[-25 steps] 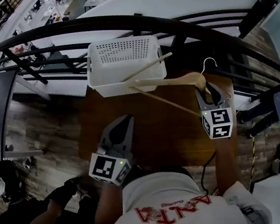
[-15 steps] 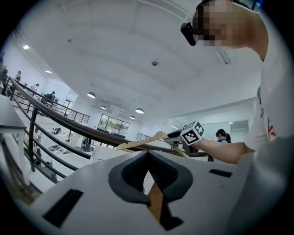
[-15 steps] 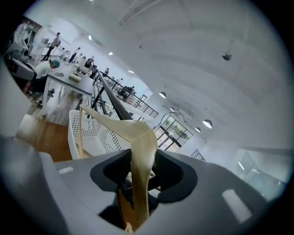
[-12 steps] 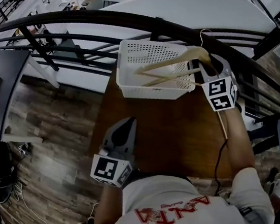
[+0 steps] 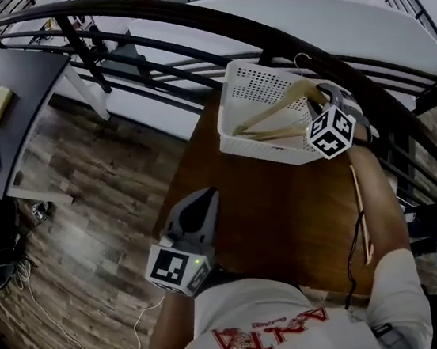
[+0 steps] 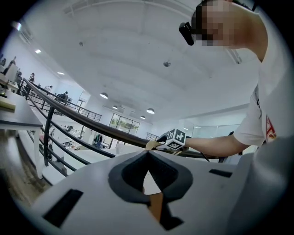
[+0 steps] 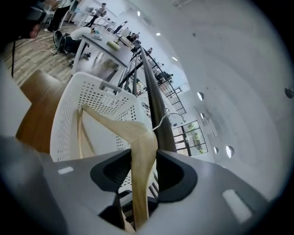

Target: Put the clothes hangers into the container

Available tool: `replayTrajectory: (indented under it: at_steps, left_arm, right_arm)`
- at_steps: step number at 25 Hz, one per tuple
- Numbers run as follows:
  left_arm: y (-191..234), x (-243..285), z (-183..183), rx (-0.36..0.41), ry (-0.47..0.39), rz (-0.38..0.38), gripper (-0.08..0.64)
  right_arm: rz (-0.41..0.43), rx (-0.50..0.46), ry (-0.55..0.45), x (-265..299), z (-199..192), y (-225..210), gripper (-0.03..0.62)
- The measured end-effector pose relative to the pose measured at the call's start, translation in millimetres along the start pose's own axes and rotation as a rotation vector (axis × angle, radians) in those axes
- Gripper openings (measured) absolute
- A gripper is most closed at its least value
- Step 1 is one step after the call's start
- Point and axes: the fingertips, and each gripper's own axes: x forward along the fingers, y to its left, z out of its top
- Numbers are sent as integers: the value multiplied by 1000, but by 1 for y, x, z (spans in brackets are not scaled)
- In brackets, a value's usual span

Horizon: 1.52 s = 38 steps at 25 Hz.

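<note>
one wooden hanger (image 5: 278, 110) lay across the white basket (image 5: 259, 147) at the far edge of the tabletop (image 5: 279, 209) in the head view, carried by the right hand-held gripper (image 5: 323, 104); the left hand-held gripper (image 5: 199, 206) sat near the body, well apart from the basket; its own view showed the jaws together on nothing; the right gripper view showed the jaws clamped on the hanger's shoulder, one arm reaching down inside the basket; the placing step looked nearly done; next would come lowering the hanger to rest, then parting the jaws.
</note>
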Motion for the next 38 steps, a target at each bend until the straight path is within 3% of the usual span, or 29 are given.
replayTrajectory:
  at_steps: [9, 12, 17, 19, 25, 31, 38]
  left_arm:
    - [16, -16, -5, -21, -6, 54, 9]
    - [15, -18, -6, -22, -6, 54, 9]
    - [8, -18, 0, -6, -34, 36, 8]
    - [-2, -14, 4, 6, -24, 11, 8]
    - [-33, -1, 21, 49, -56, -32, 9]
    - [-73, 6, 34, 89, -65, -66, 9]
    - [-136, 18, 44, 140, -67, -130, 8]
  right_arm:
    - [80, -222, 134, 32, -1, 36, 194]
    - [84, -208, 128, 25, 0, 37, 238]
    - [-7, -84, 33, -22, 13, 13, 198]
    - [-42, -19, -17, -50, 14, 3, 148]
    - [-89, 269, -191, -132, -1, -13, 23]
    - [-81, 564, -325, -198, -43, -15, 3]
    - [-142, 776, -456, -264, -86, 4, 3]
